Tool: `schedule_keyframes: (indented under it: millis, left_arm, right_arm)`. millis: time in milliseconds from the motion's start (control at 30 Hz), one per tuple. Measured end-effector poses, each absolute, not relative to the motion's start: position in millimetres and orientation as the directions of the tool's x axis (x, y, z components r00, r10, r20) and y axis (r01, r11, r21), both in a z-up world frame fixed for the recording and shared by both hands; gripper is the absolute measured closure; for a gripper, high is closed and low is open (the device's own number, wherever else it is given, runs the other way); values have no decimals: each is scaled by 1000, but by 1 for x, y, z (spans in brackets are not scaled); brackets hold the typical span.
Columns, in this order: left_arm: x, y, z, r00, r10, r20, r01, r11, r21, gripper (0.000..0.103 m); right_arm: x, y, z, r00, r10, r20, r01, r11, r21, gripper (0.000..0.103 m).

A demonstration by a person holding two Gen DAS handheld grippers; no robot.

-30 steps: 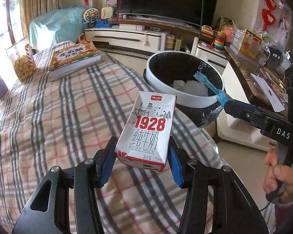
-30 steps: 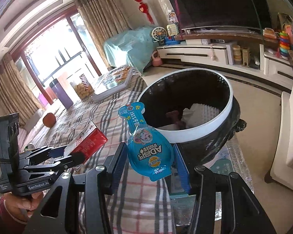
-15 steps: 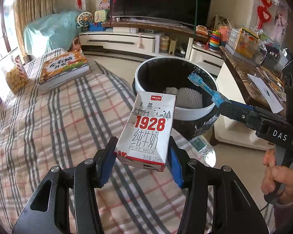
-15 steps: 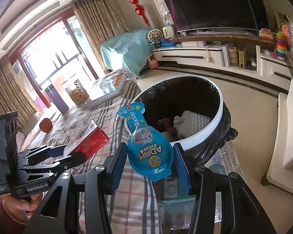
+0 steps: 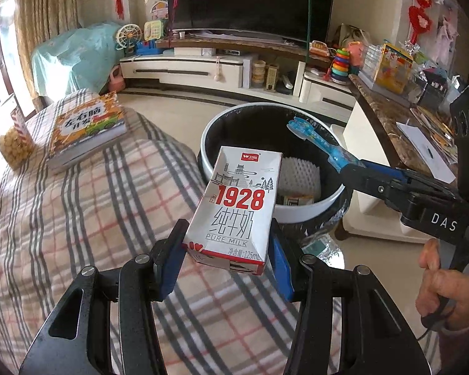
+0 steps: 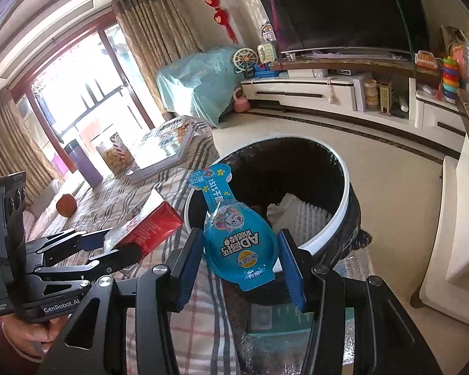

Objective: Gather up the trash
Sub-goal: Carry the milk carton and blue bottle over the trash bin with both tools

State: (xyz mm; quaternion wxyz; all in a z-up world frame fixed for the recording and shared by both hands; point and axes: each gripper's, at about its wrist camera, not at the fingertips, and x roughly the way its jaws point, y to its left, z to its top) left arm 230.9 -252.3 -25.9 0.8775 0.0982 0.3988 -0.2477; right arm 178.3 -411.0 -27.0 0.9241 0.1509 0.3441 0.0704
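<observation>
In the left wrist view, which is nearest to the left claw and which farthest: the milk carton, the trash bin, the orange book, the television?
1. Milk carton, held in the left claw.
2. Trash bin, just ahead, right.
3. Orange book, on the plaid cloth, far left.
4. Television, against the back wall.

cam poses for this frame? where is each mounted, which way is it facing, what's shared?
Left wrist: on the left tool, looking down over its white 1928 milk carton to the white-rimmed black bin; right tool and hand show.
Right wrist: on the right tool, holding a blue snack packet; left tool shows.
Shared: bin, checked cloth, TV.
</observation>
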Motion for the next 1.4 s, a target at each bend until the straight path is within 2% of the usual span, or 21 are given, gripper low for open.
schedule_keyframes:
  millis: [1400]
  left_arm:
    - [271, -283, -21, 563, -343, -752, 517, 856, -4, 54]
  right_arm:
    - [225, -431, -26, 737, 207, -643, -4, 953, 302, 54]
